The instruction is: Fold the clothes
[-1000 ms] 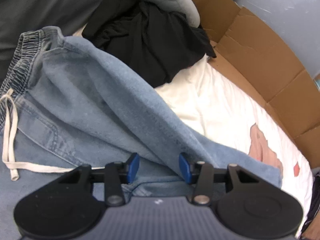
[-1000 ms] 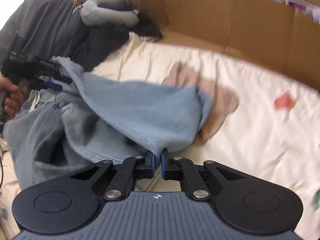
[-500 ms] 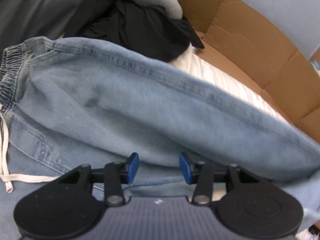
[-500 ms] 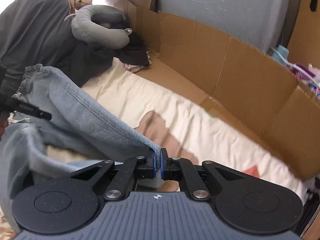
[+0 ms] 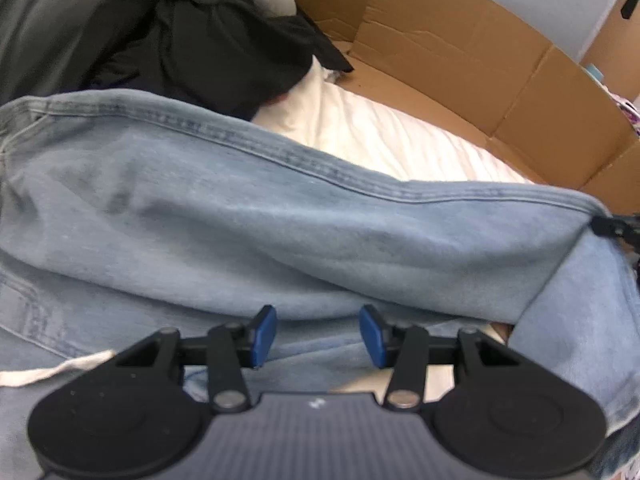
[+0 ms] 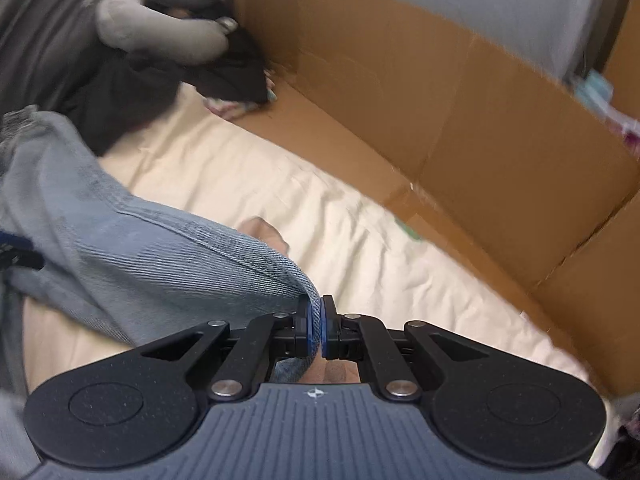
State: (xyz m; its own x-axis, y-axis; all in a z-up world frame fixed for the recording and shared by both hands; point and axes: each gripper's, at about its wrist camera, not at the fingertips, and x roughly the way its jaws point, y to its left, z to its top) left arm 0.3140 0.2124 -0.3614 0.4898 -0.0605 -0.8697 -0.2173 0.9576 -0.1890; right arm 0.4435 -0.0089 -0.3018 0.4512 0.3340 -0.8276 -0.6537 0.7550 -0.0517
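Since a second ago, one pair of jeans (image 5: pixel 280 216) got pulled up and stretched over the white bed sheet (image 6: pixel 280 200). Two claws: right claw (image 6: pixel 315 330) pinches the jeans' end; left claw (image 5: pixel 318 334) is open, empty.

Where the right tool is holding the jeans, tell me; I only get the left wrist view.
Observer: The right tool is shut on the stitched edge of the jeans, with denim pinched between its pads.
Operator: Report what lies on the sheet just past that edge.
Observer: A tan patch shows on the cream sheet right beyond the denim, and a small green scrap lies nearer the cardboard.
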